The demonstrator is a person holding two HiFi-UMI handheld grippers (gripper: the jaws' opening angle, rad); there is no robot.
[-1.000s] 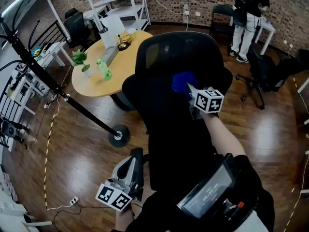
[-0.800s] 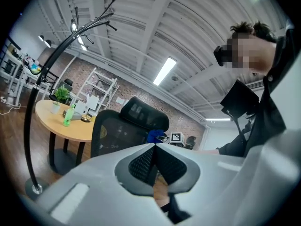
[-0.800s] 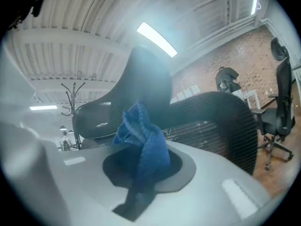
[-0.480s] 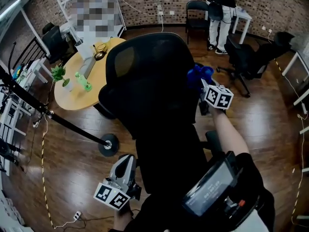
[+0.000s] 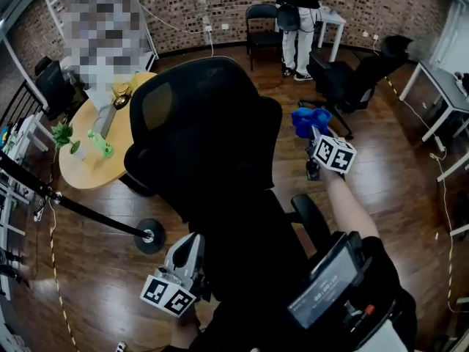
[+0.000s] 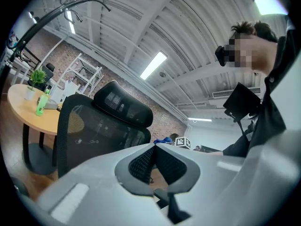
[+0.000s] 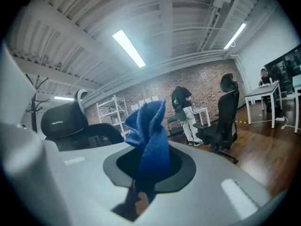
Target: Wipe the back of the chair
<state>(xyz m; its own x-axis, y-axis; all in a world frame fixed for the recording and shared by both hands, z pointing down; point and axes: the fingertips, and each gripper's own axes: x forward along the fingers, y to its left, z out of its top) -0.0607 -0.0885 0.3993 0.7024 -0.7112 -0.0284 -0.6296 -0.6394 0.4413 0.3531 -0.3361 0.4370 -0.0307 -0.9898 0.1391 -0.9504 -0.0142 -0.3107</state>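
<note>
Since the earlier frames, the right gripper [image 5: 312,135] has been carried off the chair [image 5: 205,123] to the right. A second ago the blue cloth [image 5: 308,119] was pressed against the middle of the backrest. Now it is held just beside the backrest's right edge and apart from it, above the wooden floor [image 5: 388,167].

In the right gripper view, the right gripper [image 7: 148,173] is seen clamped on the blue cloth [image 7: 149,135]. The jaws are brought nearly together on the lower part of the cloth, and its crumpled upper folds stand up free above them. The chair's headrest [image 7: 63,119] is seen at the left of that view, and a second black chair [image 7: 223,112] stands farther off to the right.

The left gripper [image 5: 190,246] is held low at the left of the chair's lower back, close to the person's body. In the left gripper view, the left gripper [image 6: 154,147] is shown with its jaws pressed together and nothing caught between them. The mesh backrest and headrest of the chair [image 6: 94,135] are seen beyond it.

A round wooden table [image 5: 80,171] stands behind the chair at the left, and a green bottle [image 5: 99,147] is set on it. A person [image 5: 299,13] is seen standing at the far brick wall.
</note>
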